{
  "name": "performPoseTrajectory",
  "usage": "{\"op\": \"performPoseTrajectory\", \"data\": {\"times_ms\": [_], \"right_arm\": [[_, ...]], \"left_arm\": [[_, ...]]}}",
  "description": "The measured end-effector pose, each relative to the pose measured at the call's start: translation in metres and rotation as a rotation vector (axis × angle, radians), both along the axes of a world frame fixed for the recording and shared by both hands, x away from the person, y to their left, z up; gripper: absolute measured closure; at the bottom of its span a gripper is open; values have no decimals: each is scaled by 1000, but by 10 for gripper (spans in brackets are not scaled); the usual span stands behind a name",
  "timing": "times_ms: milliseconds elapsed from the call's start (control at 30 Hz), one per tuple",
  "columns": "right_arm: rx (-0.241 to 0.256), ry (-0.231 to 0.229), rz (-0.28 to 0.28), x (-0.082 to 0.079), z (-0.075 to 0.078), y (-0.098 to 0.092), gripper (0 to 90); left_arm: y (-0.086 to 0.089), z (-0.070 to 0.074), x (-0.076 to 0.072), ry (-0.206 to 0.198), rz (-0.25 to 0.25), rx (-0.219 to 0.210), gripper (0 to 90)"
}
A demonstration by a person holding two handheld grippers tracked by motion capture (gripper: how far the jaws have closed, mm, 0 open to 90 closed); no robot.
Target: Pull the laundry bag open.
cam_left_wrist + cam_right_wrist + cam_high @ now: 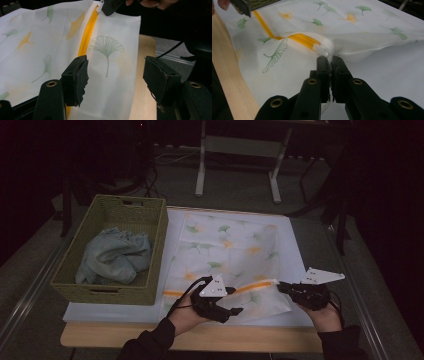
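Two hand-held grippers at near edge of desk (100, 332). Right hand-held gripper (329, 60) pressed together, pinching zipper end (323, 48) of leaf-print bag (230, 255). Left hand-held gripper (116, 75) spread wide, straddling bag's near corner beside yellow zipper (86, 40). Bag flat on desk, just right of basket (155, 235) holding cloth (115, 255).

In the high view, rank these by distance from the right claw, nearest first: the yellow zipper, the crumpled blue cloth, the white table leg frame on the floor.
From the right claw:
1. Yellow zipper, just to its left on the leaf-print bag.
2. Crumpled blue cloth, far left, inside the woven basket.
3. White table leg frame, on the floor beyond the table.
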State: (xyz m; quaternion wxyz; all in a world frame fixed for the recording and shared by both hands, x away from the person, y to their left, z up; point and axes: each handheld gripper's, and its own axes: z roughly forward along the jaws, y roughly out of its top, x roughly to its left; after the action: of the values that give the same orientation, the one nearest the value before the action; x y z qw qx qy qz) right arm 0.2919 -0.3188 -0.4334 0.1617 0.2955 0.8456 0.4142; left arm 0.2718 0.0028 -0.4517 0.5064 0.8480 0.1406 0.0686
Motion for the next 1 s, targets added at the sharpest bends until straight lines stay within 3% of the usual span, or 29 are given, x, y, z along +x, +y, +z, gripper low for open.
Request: {"op": "performPoseTrajectory", "data": {"times_ms": [300, 600, 733, 767, 800, 933, 1000], "right_arm": [[-5, -8, 19, -1, 3, 2, 857], [-11, -14, 41, 0, 2, 6, 857], [15, -8, 51, 0, 2, 7, 856], [23, -18, 72, -2, 4, 9, 856], [0, -39, 76, -4, 5, 12, 856], [-7, -31, 97, -3, 4, 15, 856], [7, -17, 82, -1, 4, 14, 856]], "left_arm": [[-21, 2, 5, 3, -14, 15, 401], [-26, 5, 6, -11, -6, 26, 401], [-29, 11, 8, -27, 4, 36, 406], [-30, 12, 8, -26, 1, 30, 406], [-30, 13, 8, -25, 4, 28, 408], [-33, 13, 10, -30, 2, 39, 440], [-35, 12, 9, -30, -8, 47, 447]]}}
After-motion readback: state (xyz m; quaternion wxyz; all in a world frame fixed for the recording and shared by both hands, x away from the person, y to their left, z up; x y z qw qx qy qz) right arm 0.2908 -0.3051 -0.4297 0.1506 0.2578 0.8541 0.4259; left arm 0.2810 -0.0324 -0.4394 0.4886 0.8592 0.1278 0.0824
